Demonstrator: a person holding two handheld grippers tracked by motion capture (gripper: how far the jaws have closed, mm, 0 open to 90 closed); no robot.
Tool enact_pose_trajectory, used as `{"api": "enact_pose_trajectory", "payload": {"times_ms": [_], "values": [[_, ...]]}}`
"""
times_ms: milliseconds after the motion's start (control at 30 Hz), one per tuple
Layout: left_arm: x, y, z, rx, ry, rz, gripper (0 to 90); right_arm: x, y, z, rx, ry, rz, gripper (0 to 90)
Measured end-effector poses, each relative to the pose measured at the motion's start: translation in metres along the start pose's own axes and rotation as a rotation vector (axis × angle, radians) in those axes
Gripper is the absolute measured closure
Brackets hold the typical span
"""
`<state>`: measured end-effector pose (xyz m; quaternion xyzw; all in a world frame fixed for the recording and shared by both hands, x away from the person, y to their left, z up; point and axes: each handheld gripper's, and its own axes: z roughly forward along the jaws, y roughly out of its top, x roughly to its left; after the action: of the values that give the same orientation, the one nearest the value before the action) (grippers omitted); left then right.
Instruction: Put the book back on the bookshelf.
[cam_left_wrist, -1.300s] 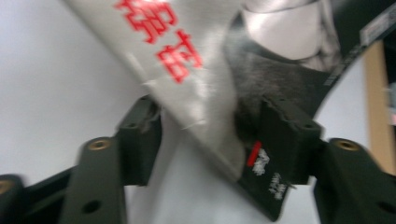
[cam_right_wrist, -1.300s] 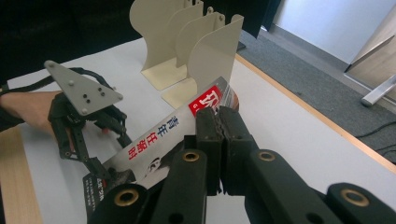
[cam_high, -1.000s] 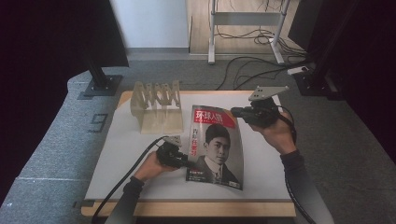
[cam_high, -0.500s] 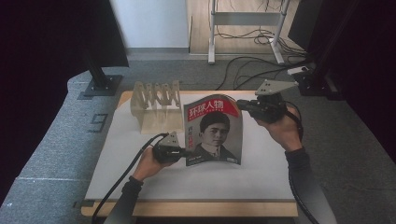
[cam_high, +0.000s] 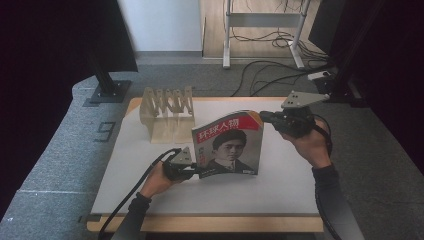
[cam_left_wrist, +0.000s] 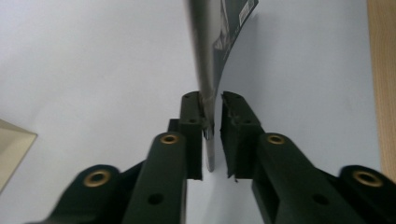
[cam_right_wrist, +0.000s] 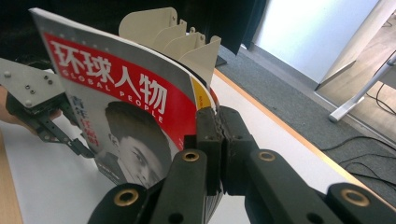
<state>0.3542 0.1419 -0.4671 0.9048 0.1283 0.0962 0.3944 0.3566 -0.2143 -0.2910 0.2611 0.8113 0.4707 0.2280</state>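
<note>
Magazine (cam_high: 229, 144) stands upright at table (cam_high: 150, 190) centre, cover toward the person, rack (cam_high: 167, 114) at its 10 o'clock. Left gripper (cam_high: 196, 170) at its lower-left corner: jaws just eased open a bit, one pad touching the spine edge, the other a gap off. Right gripper (cam_high: 265, 117) is clamped tight on the top-right corner.

Grey carpet floor (cam_high: 60, 150); white wall (cam_high: 160, 25) at far side; black cables (cam_high: 270, 75) trail near metal stand legs (cam_high: 227, 55); dark curtain (cam_high: 50, 40) left.
</note>
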Motion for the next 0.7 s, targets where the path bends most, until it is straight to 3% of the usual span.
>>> {"api": "enact_pose_trajectory", "payload": {"times_ms": [67,167,467,700], "values": [[0.000,0.007,-0.003,-0.011,-0.002,0.013,76.1,0.000,-0.001,-0.001,-0.002,0.001,-0.001,86.7],[0.000,0.018,-0.007,0.013,0.009,0.042,74.9,0.001,-0.002,-0.003,-0.001,-0.001,-0.004,86.7],[0.008,0.046,-0.026,-0.025,-0.020,0.025,71.4,0.001,-0.004,-0.006,-0.003,0.005,-0.006,86.6],[0.011,0.070,-0.048,-0.113,-0.013,0.018,70.9,0.000,-0.006,-0.007,-0.009,0.010,-0.003,86.5]]}}
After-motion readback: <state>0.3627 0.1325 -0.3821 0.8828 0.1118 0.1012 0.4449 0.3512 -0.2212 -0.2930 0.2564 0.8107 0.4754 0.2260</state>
